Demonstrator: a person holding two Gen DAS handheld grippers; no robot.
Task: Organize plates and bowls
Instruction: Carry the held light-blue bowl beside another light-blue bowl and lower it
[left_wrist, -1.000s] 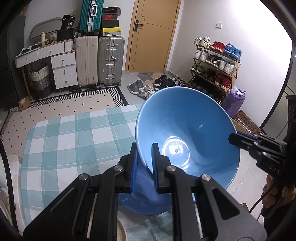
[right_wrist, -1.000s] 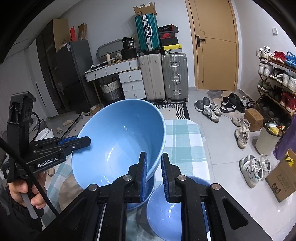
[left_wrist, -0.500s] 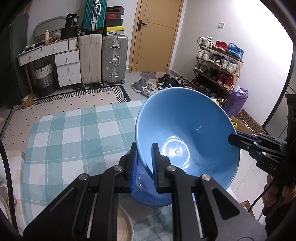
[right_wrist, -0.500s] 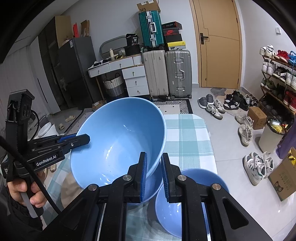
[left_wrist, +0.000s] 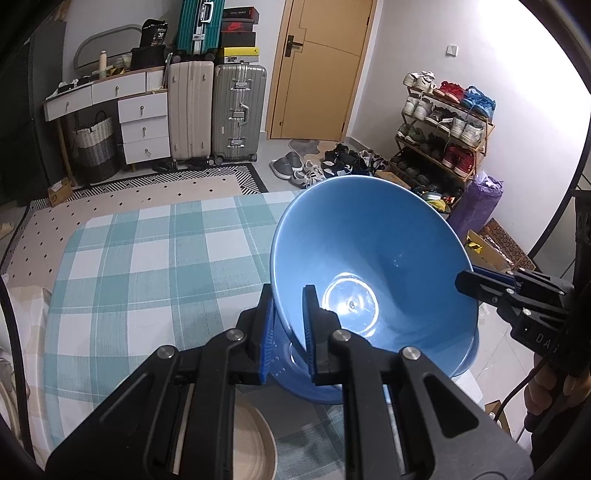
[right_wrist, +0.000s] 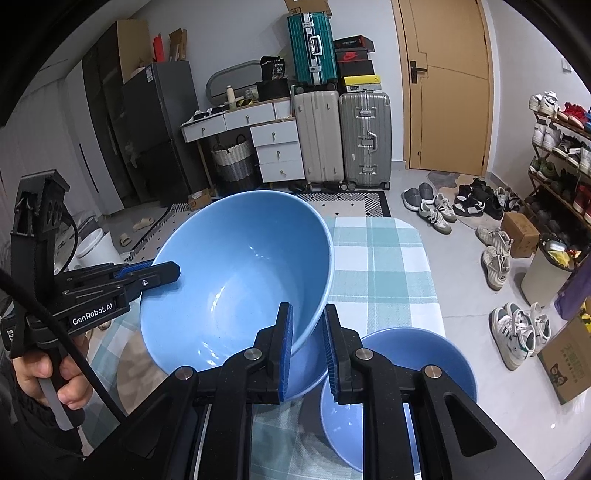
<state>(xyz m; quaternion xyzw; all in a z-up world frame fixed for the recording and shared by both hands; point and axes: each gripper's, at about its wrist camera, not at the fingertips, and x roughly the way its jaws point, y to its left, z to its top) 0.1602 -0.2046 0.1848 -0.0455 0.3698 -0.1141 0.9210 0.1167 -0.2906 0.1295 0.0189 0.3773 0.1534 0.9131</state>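
Both grippers clamp the same large blue bowl (left_wrist: 373, 266) by opposite sides of its rim. The left gripper (left_wrist: 287, 321) has its jaws nearly closed, with only the bowl's wall between the blue pads: one pad lies on the outer face, the other inside the bowl. The right gripper (right_wrist: 307, 339) is closed the same way on the opposite side of the rim, one pad inside and one outside.

In the left wrist view, the bowl fills the space ahead and to the right of the jaws, tilted so its glossy inside faces the camera. The right gripper's fingers reach its rim from the far right. In the right wrist view the bowl sits ahead and left of the jaws, and the left gripper, held in a person's hand (right_wrist: 55, 373), meets the rim from the left.

A second blue bowl (right_wrist: 399, 373) rests upright on the checked tablecloth (left_wrist: 155, 266), below and just right of the right gripper's jaws. The held bowl's base hangs close above its left rim; whether they touch cannot be told. In the left wrist view this lower bowl shows only as a blue edge under the held one. A beige plate (left_wrist: 255, 446) lies on the cloth beneath the left gripper's jaws.
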